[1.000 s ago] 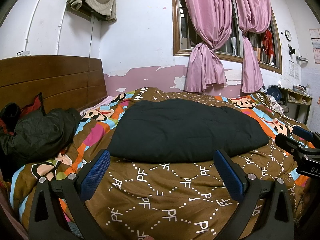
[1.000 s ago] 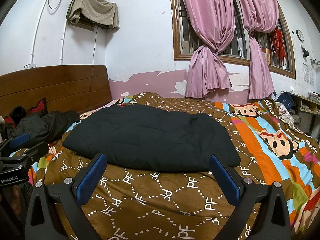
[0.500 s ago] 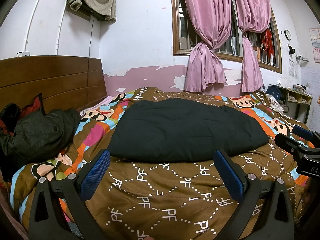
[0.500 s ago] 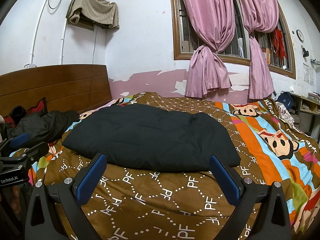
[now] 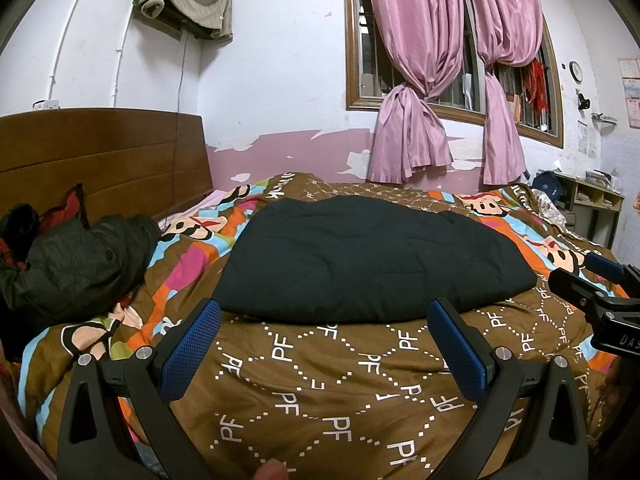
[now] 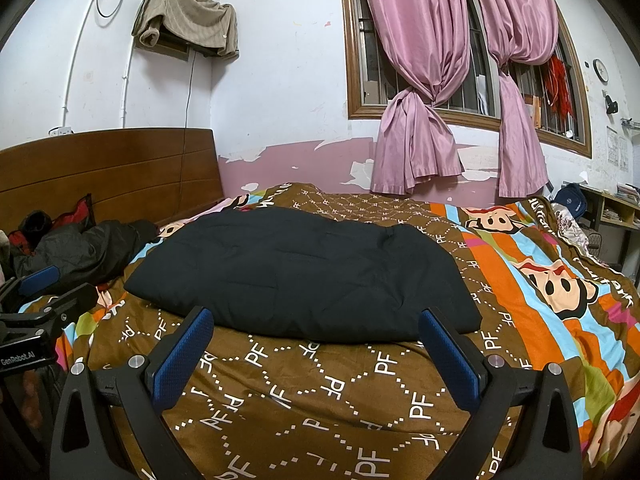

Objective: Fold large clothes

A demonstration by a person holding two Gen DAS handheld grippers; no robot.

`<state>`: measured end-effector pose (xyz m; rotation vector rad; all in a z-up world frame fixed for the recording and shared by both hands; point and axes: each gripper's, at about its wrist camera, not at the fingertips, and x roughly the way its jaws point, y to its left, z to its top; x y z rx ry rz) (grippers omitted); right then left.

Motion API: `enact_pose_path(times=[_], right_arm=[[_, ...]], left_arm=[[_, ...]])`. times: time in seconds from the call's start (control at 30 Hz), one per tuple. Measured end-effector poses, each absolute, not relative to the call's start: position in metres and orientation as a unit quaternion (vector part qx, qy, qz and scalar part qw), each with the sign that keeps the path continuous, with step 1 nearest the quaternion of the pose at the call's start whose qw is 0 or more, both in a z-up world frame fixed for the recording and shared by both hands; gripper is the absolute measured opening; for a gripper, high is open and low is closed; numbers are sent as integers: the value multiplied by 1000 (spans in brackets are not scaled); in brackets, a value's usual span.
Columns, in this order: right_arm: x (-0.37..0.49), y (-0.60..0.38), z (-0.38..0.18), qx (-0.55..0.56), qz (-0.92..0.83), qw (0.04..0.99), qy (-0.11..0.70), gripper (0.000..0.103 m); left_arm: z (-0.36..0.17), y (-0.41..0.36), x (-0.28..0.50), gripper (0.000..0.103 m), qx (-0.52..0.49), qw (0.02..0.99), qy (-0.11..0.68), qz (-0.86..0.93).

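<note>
Left gripper (image 5: 324, 344) spread wide, empty, above brown quilt (image 5: 320, 392). Right gripper (image 6: 316, 344) likewise spread, holding nothing. Black padded garment (image 5: 368, 256) lies flat mid-bed, just beyond both sets of fingertips, untouched. Dark jacket (image 5: 76, 264) heaped near headboard (image 5: 100, 164).

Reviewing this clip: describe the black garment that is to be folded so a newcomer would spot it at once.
Start at the bed with the brown "PF" quilt. The black padded garment lies flat in its middle, ahead of both open grippers. Unlike the crumpled dark jacket heaped by the wooden headboard, it is smooth and spread out.
</note>
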<state>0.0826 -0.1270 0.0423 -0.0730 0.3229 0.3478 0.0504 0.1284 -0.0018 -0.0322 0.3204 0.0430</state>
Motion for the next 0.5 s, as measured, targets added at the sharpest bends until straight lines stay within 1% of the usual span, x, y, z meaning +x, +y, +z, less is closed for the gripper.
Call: enact_pose_path(times=[0.5], right_arm=[[83, -126, 43, -37, 172, 971, 161, 103]], left_arm=[[-3, 145, 50, 101, -19, 987, 157, 38]])
